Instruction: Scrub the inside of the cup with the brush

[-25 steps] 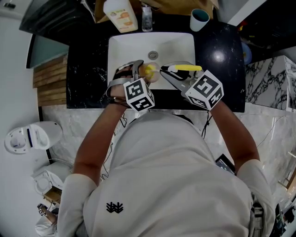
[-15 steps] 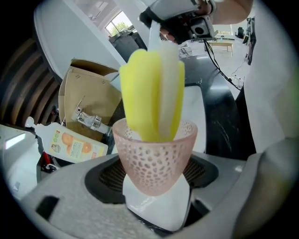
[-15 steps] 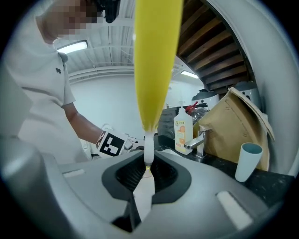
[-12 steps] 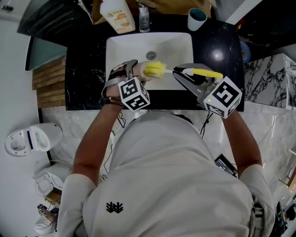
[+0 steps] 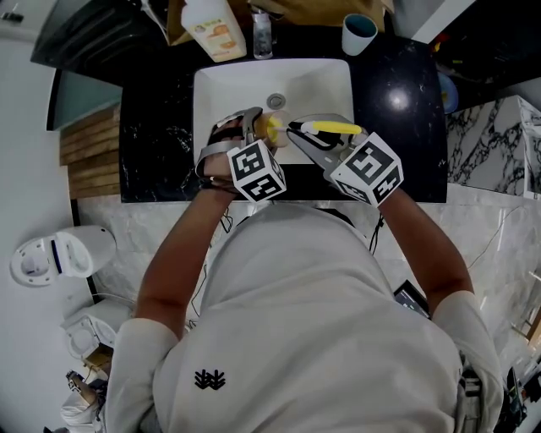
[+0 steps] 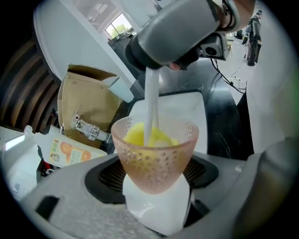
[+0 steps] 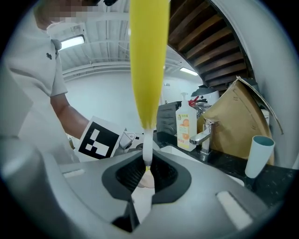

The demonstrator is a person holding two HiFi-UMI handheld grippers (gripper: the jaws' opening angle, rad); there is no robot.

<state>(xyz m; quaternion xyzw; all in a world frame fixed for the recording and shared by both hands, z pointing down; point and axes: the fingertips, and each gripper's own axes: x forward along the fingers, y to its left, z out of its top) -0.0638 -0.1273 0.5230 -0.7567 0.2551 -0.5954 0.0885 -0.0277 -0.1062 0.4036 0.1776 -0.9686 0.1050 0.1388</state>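
Note:
Over the white sink (image 5: 325, 84) my left gripper (image 5: 252, 128) is shut on a pink translucent dimpled cup (image 6: 156, 156), whose mouth points to the right. The brush's yellow sponge head (image 6: 145, 135) sits inside the cup, and its white shaft (image 6: 152, 100) runs out of the mouth. My right gripper (image 5: 306, 135) is shut on the brush, whose yellow handle (image 5: 331, 128) lies along that gripper's top. In the right gripper view the yellow handle (image 7: 148, 60) rises out of the right gripper (image 7: 145, 175); the cup is mostly hidden behind the jaws.
A black stone counter (image 5: 406, 101) surrounds the sink. At its back stand an orange-labelled bottle (image 5: 215, 25), a small clear bottle (image 5: 263, 34), a chrome faucet (image 7: 205, 135), a brown paper bag (image 7: 238, 116) and a teal cup (image 5: 358, 34). A drain (image 5: 276, 101) lies just behind the pink cup.
Half a second ago the brush head was drawn out to the right of the cup. It has since gone back inside. The left gripper and cup have barely moved.

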